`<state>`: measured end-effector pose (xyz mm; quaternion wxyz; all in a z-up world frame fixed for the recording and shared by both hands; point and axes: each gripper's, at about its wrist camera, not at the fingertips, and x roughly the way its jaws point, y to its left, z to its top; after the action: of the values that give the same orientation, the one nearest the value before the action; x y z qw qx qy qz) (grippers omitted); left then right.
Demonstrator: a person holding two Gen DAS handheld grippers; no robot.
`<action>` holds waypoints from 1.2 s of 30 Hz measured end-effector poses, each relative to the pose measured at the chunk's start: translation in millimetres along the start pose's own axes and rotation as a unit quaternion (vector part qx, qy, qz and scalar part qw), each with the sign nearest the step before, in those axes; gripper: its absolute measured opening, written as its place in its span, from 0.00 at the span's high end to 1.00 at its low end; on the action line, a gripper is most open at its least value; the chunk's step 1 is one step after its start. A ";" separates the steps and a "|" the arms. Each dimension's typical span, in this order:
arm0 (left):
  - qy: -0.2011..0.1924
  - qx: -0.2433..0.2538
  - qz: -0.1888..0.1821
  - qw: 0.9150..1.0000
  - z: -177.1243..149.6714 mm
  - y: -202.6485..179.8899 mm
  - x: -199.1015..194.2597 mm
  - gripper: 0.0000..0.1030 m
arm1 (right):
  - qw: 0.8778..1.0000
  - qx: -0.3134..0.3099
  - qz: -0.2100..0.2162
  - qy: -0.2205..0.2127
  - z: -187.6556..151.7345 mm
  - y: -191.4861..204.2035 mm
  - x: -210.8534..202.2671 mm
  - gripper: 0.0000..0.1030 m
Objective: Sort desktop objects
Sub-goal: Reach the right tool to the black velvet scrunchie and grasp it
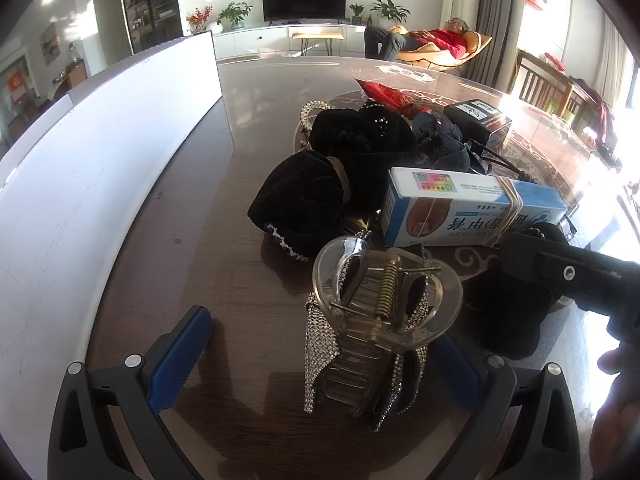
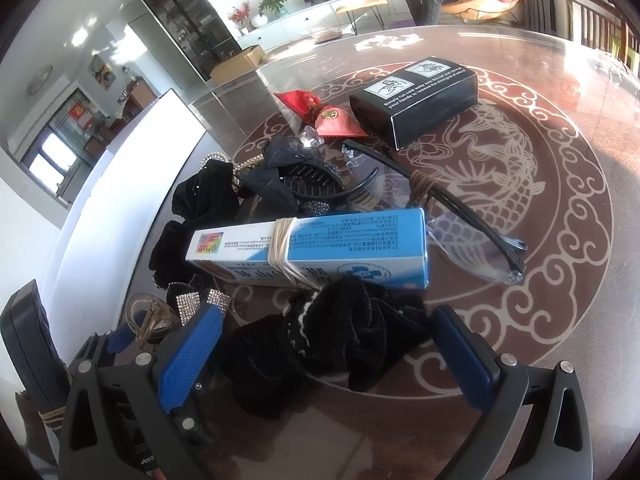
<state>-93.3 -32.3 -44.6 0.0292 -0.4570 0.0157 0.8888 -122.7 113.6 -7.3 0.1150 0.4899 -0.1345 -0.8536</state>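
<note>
A pile of small objects lies on the glass-topped table. In the left wrist view my left gripper [image 1: 320,360] is open around a clear hair claw with rhinestone trim [image 1: 380,320]; its pads stand apart from the claw. Behind lie black velvet scrunchies [image 1: 308,200] and a blue and white box [image 1: 472,212] bound with rubber bands. In the right wrist view my right gripper [image 2: 324,348] is open around a black scrunchie [image 2: 332,344]. The blue box [image 2: 312,248], glasses [image 2: 460,216], a black hair claw [image 2: 312,188], a black box [image 2: 416,100] and a red pouch [image 2: 320,116] lie beyond.
A white bin wall [image 1: 100,184] stands along the left side of the table and also shows in the right wrist view [image 2: 132,184]. The table's patterned surface [image 2: 540,184] extends to the right. Chairs [image 1: 552,88] stand at the far right edge.
</note>
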 end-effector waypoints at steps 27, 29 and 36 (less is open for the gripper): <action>0.000 0.004 -0.002 1.000 0.6 -1.5 0.9 0.00 | 0.994 -0.093 -0.053 -0.004 -21.7 -35.8 -31.9 0.00; 0.000 0.004 -0.002 1.000 0.8 -1.6 1.0 0.00 | 0.994 -0.099 -0.052 0.003 -27.6 -31.0 -27.7 0.00; 0.000 0.004 -0.002 1.000 0.4 -1.0 1.0 0.00 | 0.981 -0.179 -0.081 0.006 -44.8 -2.5 -12.4 0.00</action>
<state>-94.1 -31.2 -45.2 0.0329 -0.4568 0.0180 0.8888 -77.9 114.8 -19.8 0.1315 0.4757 0.0612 -0.8676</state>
